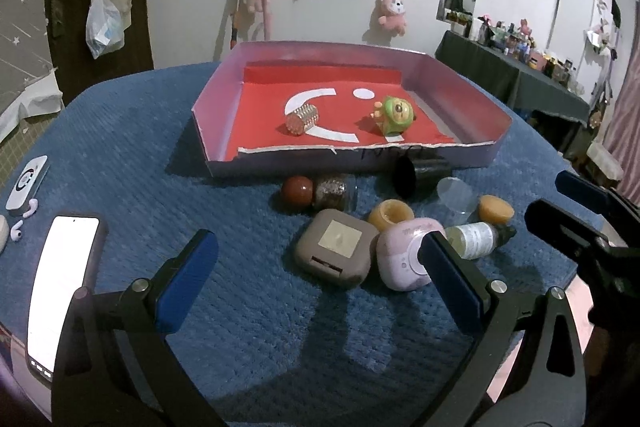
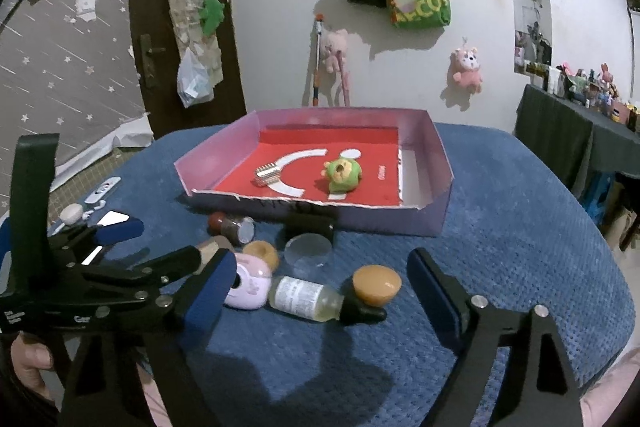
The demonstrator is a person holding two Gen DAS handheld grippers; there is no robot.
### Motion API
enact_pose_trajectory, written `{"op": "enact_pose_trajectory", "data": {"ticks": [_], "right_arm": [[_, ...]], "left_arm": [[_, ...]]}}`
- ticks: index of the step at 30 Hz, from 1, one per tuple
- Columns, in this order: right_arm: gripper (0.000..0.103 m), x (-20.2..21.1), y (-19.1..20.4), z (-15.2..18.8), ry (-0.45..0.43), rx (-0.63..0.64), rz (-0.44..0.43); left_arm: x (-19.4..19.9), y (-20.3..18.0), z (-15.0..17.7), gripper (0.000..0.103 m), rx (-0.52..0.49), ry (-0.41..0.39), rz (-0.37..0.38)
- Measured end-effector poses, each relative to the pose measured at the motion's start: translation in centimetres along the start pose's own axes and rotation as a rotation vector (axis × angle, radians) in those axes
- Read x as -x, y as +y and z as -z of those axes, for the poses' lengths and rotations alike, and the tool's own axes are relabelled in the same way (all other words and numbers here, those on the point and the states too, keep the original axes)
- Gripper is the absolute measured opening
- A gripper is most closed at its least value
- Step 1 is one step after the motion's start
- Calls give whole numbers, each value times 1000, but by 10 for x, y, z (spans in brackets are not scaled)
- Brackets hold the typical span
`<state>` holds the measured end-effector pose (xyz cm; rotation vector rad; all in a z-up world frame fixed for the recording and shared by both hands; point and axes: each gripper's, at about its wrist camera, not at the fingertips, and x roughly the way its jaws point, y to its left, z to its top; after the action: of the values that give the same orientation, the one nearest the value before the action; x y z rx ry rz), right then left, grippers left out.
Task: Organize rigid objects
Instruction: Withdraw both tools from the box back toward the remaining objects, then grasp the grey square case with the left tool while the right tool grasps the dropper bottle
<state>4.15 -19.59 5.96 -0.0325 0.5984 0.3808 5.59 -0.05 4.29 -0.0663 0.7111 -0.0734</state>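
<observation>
The round bench under a blue textured cloth (image 2: 500, 227) carries a shallow pink-walled cardboard tray with a red floor (image 2: 436, 163). Two things already lie inside the tray: a green plush-like toy figure (image 2: 342, 174) and a silver ribbed cylinder (image 2: 267, 175). The rest is heaped just in front of the tray's near wall, so the sorting is judged to be partly done, with a fresh pick in hand.

In that heap lie a grey square case (image 1: 334, 247), a pink rounded case (image 2: 248, 285), a clear bottle with a white label and black cap (image 2: 316, 301), an orange dome-shaped piece (image 2: 376, 285), a clear round lid (image 2: 308, 250) and a brown-capped glass jar (image 2: 232, 227).

The right tool (image 2: 320, 293) stands wide, empty, its fingers either side of the bottle and not touching it. The left tool (image 1: 320, 259) is also wide and empty, facing the two cases. The next move is judged to call for a lowering and a closing across the bottle's body.

A black object against the tray wall cannot be identified, and the pink case is partly covered by a finger.
</observation>
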Motion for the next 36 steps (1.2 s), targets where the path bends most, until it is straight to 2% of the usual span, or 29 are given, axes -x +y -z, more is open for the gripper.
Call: {"op": "enact_pose_trajectory", "data": {"ticks": [3, 9, 12, 18, 24, 31, 35, 36], "right_arm": [[82, -5, -8, 2, 17, -15, 18], [78, -16, -30, 8, 61, -51, 90], [75, -13, -38, 13, 67, -72, 88], [75, -15, -20, 29, 136, -49, -13], [75, -29, -7, 41, 193, -59, -67], [75, -41, -9, 34, 198, -69, -5], [82, -46, -7, 27, 184, -59, -7], [85, -47, -4, 25, 179, -46, -3]], "left_arm": [[-5, 3, 1, 103, 13, 10, -5], [-14, 11, 3, 103, 39, 38, -22], [-15, 11, 6, 103, 43, 42, -18], [-17, 7, 10, 103, 27, 53, -8], [-17, 10, 13, 103, 26, 62, 9], [-23, 17, 11, 103, 47, 72, 42], [-26, 22, 11, 103, 28, 80, -6], [-27, 24, 12, 103, 28, 87, 4]]}}
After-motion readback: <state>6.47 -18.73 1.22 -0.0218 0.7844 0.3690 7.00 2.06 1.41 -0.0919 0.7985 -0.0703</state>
